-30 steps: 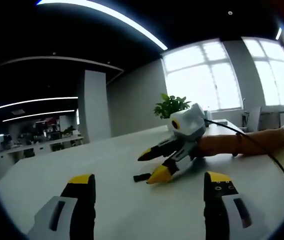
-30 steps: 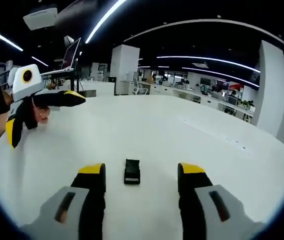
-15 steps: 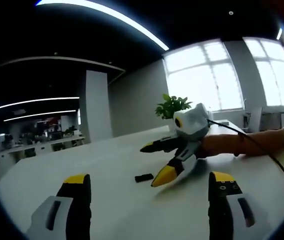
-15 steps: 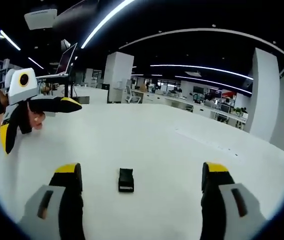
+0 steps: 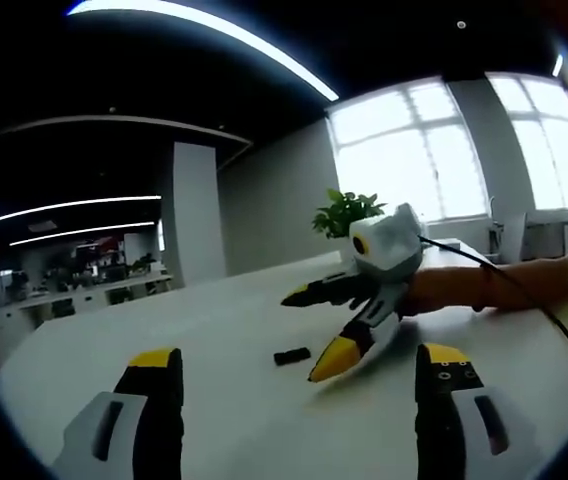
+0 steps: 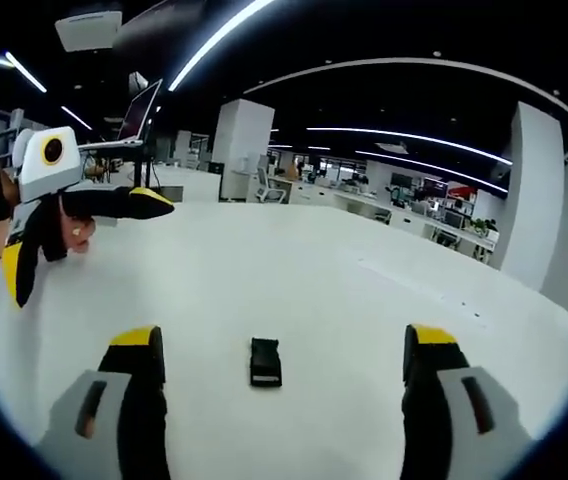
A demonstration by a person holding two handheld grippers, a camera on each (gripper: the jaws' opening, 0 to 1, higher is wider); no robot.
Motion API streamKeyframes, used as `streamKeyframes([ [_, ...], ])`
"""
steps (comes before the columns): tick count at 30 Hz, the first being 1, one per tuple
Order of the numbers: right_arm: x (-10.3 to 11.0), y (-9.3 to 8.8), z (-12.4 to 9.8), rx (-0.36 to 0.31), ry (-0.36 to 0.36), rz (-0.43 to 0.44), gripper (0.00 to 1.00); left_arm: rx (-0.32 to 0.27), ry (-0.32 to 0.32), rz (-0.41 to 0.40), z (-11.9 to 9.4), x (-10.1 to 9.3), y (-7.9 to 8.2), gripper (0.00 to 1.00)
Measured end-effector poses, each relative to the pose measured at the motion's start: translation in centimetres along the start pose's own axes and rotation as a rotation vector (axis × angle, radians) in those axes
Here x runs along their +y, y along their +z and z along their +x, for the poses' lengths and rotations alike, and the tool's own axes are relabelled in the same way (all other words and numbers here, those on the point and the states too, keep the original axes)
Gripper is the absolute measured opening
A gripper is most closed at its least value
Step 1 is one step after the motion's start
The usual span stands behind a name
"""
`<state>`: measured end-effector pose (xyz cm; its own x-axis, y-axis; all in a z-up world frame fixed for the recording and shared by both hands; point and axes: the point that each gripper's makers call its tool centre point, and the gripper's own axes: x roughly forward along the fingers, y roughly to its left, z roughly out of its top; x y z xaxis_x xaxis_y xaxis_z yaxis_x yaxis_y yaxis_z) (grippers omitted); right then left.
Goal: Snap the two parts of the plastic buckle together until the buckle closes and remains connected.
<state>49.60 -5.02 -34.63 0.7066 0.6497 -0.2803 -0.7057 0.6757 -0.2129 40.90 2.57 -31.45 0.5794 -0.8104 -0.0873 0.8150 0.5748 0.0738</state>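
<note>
the small black plastic buckle [image 6: 265, 362] is lying on the white counter [image 6: 294, 280], low centre in the right gripper view, between the wide-spread right hand-held gripper [image 6: 282, 362]. left hand-held gripper [image 5: 300, 385] is gaping wide too. it's looking light, stiff and slippery; pinching its flat sides seems best.

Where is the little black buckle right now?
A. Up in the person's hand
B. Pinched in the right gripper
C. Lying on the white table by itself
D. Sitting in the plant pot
C: the buckle lies flat on the white table, between the open jaws of the right gripper, with nothing touching it.
</note>
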Motion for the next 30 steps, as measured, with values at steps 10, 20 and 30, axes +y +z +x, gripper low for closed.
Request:
streamKeyframes([
  [10, -0.8, -0.2, 0.3, 0.013, -0.025, 0.01, 1.0, 0.003, 0.004, 0.003, -0.1, -0.2, -0.2, 0.98],
  [20, -0.2, -0.2, 0.0, 0.027, -0.035, 0.042, 0.99, 0.006, 0.025, -0.002, -0.2, 0.3, -0.2, 0.96],
  [30, -0.5, -0.5, -0.4, 0.048, -0.046, 0.035, 0.99, -0.002, 0.028, -0.013, -0.1, 0.7, 0.0, 0.96],
])
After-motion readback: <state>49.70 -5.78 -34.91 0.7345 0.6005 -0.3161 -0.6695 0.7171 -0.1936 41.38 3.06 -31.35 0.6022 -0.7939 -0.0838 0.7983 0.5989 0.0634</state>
